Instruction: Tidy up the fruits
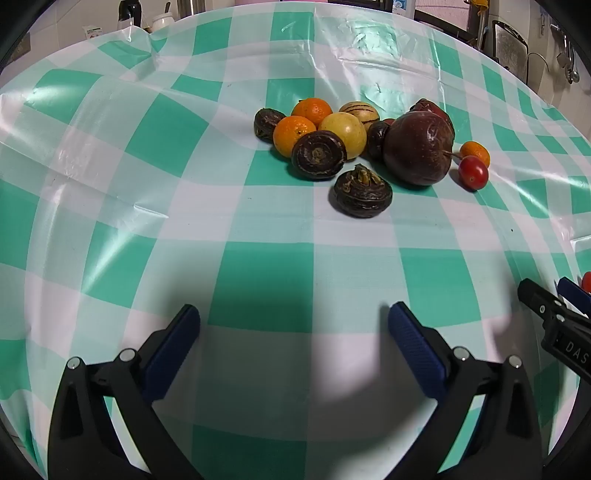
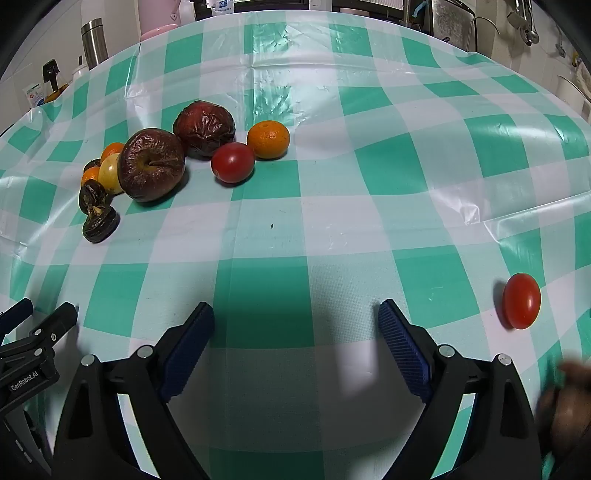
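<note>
A pile of fruit lies on the green-and-white checked tablecloth: two oranges, a yellow fruit, a striped pale fruit, several dark water chestnuts, a big wrinkled dark red apple, a cherry tomato and a small orange. In the right wrist view the apple, a second wrinkled one, a tomato and an orange show, and a lone tomato lies apart at right. My left gripper and right gripper are open, empty, short of the pile.
Kitchen items stand beyond the table's far edge: a steel flask, a pink container, small bottles, and hanging utensils at right. A blurred brown shape sits at the right wrist view's lower right edge.
</note>
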A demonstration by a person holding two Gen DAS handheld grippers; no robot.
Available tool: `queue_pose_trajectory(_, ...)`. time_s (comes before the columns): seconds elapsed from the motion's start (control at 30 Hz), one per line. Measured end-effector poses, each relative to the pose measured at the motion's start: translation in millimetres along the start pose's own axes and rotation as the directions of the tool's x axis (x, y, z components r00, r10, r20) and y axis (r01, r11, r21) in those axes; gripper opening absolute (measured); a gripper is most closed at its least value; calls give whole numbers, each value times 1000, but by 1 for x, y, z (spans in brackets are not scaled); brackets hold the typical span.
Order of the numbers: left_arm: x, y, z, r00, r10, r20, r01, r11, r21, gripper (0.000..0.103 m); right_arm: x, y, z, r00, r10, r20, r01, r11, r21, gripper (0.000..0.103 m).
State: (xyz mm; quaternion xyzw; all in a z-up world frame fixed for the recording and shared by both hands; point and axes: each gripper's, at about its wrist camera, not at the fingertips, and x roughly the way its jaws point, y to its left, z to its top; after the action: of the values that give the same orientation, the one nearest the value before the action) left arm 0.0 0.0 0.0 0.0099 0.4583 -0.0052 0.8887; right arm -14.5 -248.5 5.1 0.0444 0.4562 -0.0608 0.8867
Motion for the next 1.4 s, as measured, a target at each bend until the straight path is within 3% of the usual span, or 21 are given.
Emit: queue_pose_trajectory(1.4,2,1,1,1000,0,0,0,1000,0,102,-1,1,0,1000,-2,1,2,1000,-1,88)
